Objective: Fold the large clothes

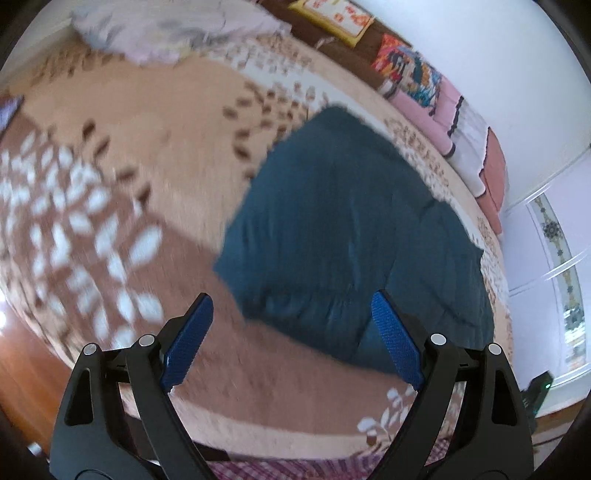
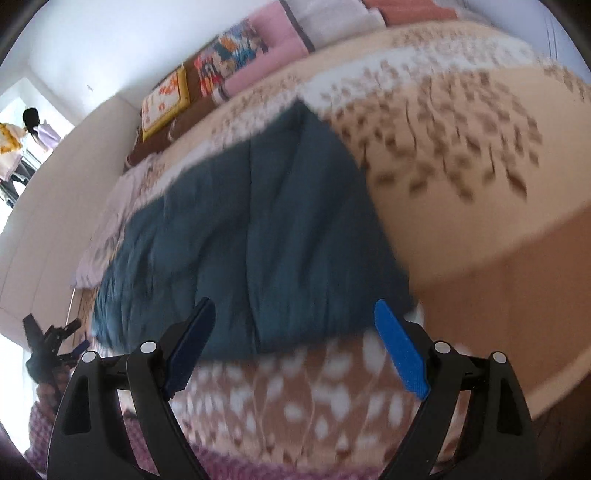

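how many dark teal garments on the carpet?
1. The dark teal garment lies folded on the patterned carpet, ahead of both open hand-held grippers, neither touching it. A pale lilac cloth sits farther off; it may hide others.

carpet pattern motion-blurred, dark teal garment edges smeared

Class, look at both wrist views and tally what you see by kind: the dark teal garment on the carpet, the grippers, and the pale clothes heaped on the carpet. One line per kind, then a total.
Dark teal garment, folded flat on the carpet: 1
Grippers, left gripper and right gripper, both open and empty: 2
Pale clothes heap: 1
Total: 4
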### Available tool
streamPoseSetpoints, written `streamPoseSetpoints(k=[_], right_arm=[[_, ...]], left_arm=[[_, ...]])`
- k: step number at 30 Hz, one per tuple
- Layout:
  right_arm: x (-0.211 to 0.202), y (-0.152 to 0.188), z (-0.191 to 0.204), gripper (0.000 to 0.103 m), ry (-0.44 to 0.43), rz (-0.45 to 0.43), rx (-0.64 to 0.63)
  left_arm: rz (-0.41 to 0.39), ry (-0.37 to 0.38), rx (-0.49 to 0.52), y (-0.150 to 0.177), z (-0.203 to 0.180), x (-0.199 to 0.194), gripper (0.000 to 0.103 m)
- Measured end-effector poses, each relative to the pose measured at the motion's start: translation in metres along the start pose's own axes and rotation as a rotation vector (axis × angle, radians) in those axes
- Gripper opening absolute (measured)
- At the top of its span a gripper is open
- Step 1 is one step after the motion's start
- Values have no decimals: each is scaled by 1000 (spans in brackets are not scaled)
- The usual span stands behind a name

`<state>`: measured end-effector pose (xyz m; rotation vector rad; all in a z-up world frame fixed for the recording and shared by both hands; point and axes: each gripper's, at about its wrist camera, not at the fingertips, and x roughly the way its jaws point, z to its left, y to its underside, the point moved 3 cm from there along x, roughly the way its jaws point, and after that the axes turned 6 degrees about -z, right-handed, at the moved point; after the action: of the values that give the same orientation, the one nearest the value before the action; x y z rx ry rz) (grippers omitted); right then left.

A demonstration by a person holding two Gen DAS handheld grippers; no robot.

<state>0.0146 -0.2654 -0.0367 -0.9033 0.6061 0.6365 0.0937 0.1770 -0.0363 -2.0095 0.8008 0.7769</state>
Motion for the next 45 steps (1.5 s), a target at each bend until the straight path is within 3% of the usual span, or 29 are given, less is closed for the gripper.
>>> streamPoseSetpoints(k=[6,13,18,19,20,21,23,26,28,31,38,45], right_arm=[[27,27,0,85,-72,68,115],[45,10,-8,86,-126,21,278],[62,-2,-21,87,-114,17,379],[63,-2,-21,86,-110,9,385],[66,-4,-22,81,-104,-5,390],[67,-5,-22,69,-83,-9,385],[71,-4,-24,55,-83,1,377],[64,-5,-21,38,-76,-8,339],[60,-5,-18,28,-79,-15,323],[44,-2,-10,24,-92,-20,276],[16,35,-3,24,-98,27,212],[4,86,-5,24,-76,90,161]], left_arm=[[46,36,-79,15,-5,33,87],[40,77,-188,7,-6,56,88],[28,107,-241,1,-7,69,89],[19,111,-252,-2,-6,70,87],[1,110,-251,-4,-7,71,77],[-3,107,-236,-5,-8,70,71],[-18,133,-185,-8,-15,67,39],[-53,140,-101,-12,-27,54,22],[-70,146,-78,-13,-30,45,19],[-83,151,-46,-7,-29,26,18],[-48,128,-2,25,-2,-14,18],[-5,94,-45,66,42,-24,19]])
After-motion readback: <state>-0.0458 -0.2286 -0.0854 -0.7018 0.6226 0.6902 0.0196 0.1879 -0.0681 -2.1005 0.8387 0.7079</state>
